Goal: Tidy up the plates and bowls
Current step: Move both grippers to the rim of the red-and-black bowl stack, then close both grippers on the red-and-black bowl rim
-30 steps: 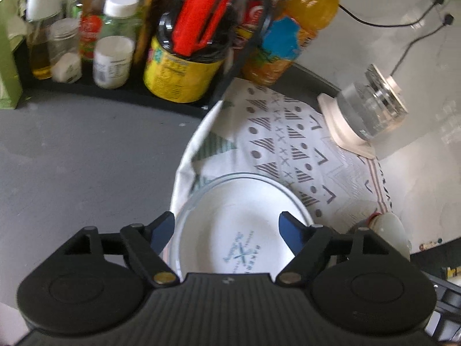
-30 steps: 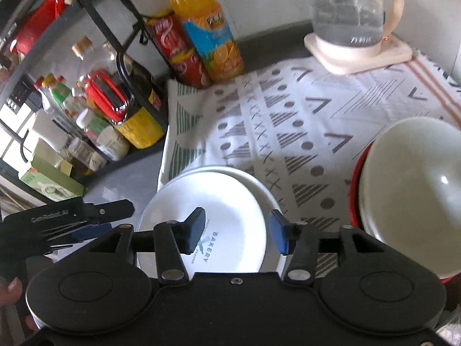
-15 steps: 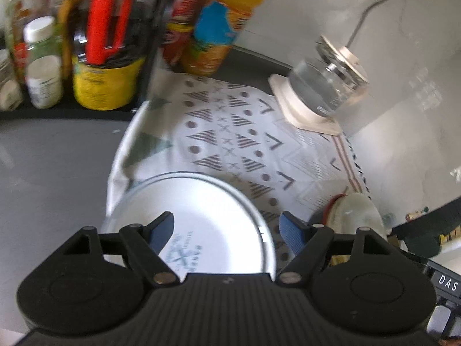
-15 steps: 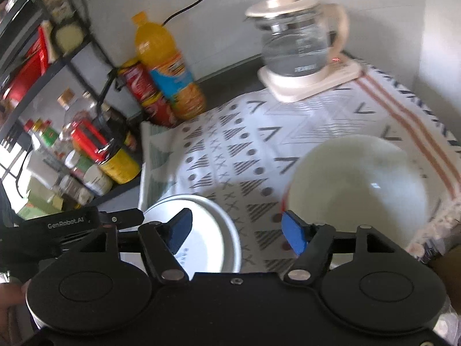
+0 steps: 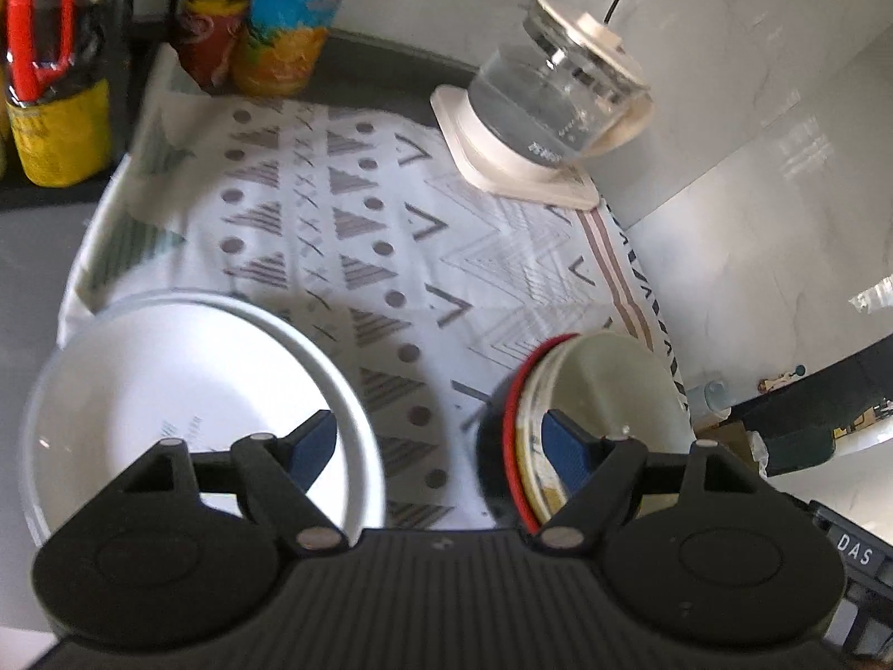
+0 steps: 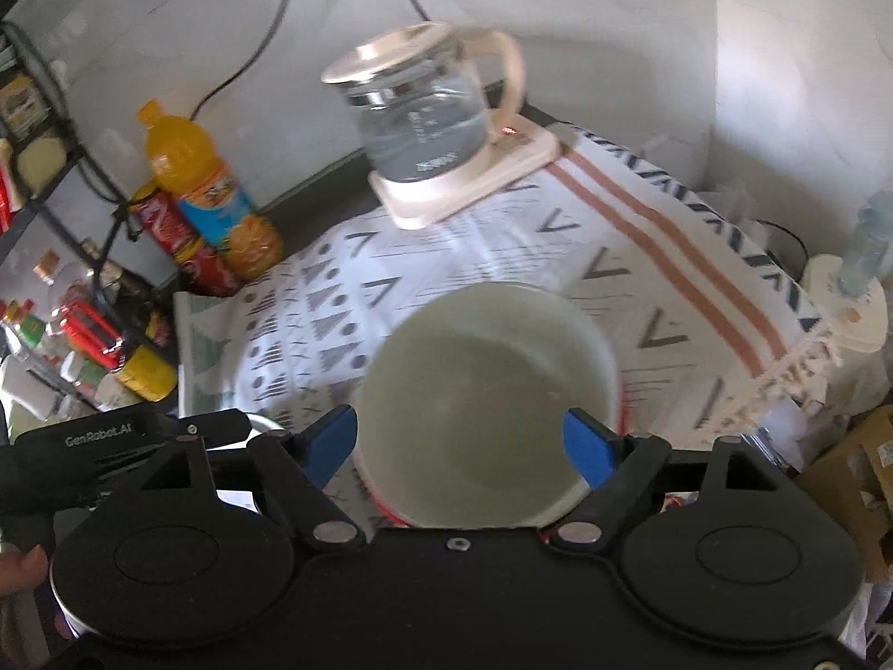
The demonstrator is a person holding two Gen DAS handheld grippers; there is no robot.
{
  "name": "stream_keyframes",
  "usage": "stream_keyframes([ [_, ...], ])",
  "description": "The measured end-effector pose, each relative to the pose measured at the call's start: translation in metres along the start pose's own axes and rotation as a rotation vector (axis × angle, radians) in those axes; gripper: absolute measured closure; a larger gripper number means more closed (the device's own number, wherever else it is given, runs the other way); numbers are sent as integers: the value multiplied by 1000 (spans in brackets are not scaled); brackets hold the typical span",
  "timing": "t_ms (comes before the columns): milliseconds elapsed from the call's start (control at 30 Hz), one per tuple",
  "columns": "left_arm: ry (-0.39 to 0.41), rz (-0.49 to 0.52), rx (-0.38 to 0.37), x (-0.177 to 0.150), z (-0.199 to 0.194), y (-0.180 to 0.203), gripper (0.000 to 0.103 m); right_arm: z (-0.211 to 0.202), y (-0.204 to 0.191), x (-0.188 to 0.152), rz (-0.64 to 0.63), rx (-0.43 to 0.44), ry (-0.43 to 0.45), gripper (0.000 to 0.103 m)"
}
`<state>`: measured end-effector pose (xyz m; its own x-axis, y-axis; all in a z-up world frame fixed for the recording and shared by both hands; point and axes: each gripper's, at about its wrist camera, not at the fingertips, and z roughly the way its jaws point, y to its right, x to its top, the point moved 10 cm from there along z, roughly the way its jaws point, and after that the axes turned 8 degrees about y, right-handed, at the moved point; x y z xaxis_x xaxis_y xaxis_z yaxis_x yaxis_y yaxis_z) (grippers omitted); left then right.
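Both spread wide, the right gripper (image 6: 460, 441) frames the cream bowl (image 6: 485, 391); the left gripper (image 5: 441, 449) hovers left of it, beside the white plate (image 5: 167, 385).

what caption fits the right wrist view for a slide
Open right gripper poised over a cream bowl on the patterned cloth, glass kettle behind.

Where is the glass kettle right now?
The glass kettle sits on its cream base at the patterned cloth's far edge by the wall, beyond the cream bowl, right of the orange bottle.

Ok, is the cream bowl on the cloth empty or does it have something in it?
Empty: the right wrist view looks straight into the cream bowl and shows only its bare, glossy inside.
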<state>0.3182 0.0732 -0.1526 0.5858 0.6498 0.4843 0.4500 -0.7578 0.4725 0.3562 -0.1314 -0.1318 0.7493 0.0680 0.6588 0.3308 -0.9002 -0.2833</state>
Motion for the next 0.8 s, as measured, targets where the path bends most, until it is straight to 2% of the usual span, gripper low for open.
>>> stream_keyframes([
  [200, -14, -14, 9, -9, 18, 18, 24, 10, 30, 2, 15, -22, -30, 23],
  [467, -19, -48, -7, -21, 41, 35, 25, 33, 47, 1, 15, 8, -85, 25],
  [667, -36, -93, -6, -32, 58, 40, 28, 55, 55, -7, 30, 17, -151, 34],
  [800, -41, -117, 2, -37, 68, 41, 37, 66, 60, -11, 32, 20, -188, 45],
])
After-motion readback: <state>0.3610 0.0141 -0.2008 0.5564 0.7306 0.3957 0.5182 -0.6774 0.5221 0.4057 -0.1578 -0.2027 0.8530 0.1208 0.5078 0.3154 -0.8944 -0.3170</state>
